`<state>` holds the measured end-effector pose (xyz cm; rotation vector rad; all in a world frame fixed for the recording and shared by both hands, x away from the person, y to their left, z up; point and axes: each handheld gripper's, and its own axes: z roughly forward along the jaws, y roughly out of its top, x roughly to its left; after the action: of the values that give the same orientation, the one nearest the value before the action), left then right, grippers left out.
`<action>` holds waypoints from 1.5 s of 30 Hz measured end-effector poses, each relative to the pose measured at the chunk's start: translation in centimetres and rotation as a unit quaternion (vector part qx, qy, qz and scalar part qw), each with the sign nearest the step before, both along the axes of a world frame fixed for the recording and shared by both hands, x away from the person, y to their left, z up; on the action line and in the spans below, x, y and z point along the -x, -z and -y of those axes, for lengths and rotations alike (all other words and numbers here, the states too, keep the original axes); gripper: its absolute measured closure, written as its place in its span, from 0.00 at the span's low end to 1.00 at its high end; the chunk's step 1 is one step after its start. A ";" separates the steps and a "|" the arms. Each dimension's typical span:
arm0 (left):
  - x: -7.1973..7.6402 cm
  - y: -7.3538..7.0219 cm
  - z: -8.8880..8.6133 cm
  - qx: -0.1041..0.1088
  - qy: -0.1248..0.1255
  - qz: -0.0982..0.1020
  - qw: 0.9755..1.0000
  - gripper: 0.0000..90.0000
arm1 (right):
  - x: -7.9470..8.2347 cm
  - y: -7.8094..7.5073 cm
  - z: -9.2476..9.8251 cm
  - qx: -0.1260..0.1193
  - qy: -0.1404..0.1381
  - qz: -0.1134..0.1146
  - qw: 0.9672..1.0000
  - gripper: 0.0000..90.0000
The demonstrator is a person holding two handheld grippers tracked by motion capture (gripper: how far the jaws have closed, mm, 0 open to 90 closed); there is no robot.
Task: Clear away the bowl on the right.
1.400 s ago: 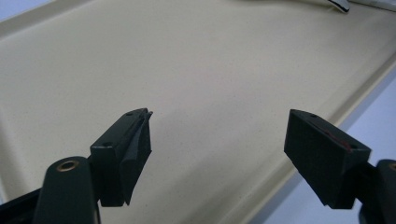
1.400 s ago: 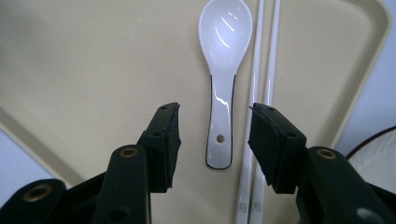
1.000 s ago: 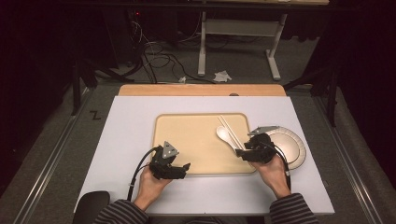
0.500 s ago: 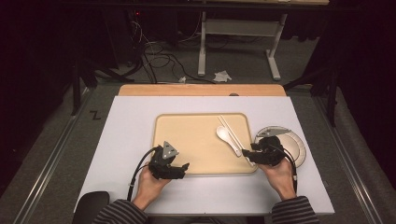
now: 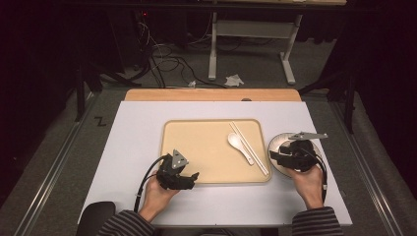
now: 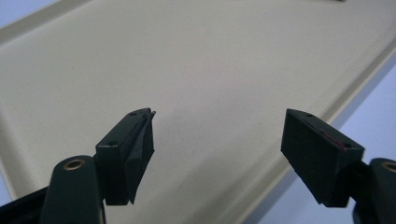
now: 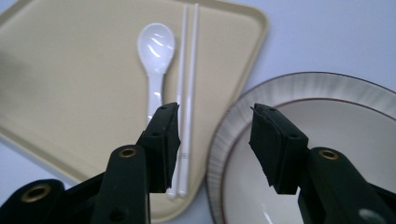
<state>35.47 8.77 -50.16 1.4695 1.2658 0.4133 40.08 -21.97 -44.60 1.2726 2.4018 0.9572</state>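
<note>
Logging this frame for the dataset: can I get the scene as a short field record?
surface: white table
tray: beige tray, centre of table
on tray: white spoon and white chopsticks, side by side at its right end
plate: plate, right of tray, off it
left hand-held gripper: open, nothing between jaws, over tray's near left corner
right hand-held gripper: open, holding nothing, over plate's rim

Your tray (image 7: 70,93) looks matt beige plastic, smooth w/ fine speckle. Spoon (image 7: 156,51) & chopsticks (image 7: 188,70): glossy white plastic. Plate (image 7: 261,107) looks glazed ceramic, ribbed rim. Table (image 5: 133,142): matt, smooth. Gripper pads (image 6: 140,149) matt black.
</note>
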 end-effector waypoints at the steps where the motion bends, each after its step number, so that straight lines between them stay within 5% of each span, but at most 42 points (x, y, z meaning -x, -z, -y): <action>1: 0.0 -0.1 0.0 0.001 0.000 0.001 1.000 0.28 | -0.1 0.0 0.1 0.000 -0.002 0.003 1.000 0.59; 7: 0.0 -0.1 -0.1 0.003 0.000 0.000 1.000 0.28 | 0.2 -0.7 1.0 -0.005 0.012 0.014 1.000 0.60; 16: 0.0 0.1 0.1 0.002 0.002 -0.003 1.000 0.28 | -0.1 -1.8 4.5 -0.006 0.070 0.023 0.997 0.61; 34: -0.1 0.5 0.4 -0.009 0.005 -0.012 1.000 0.26 | -0.2 -2.2 8.5 0.023 0.144 0.046 0.988 0.60; 45: 0.4 0.2 0.3 -0.008 0.012 0.006 1.000 0.26 | -0.3 -2.4 10.6 0.026 0.182 0.044 0.982 0.62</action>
<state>35.10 8.48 -50.37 1.4915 1.2372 0.4158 40.34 -32.54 -42.23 1.5428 2.0162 0.8176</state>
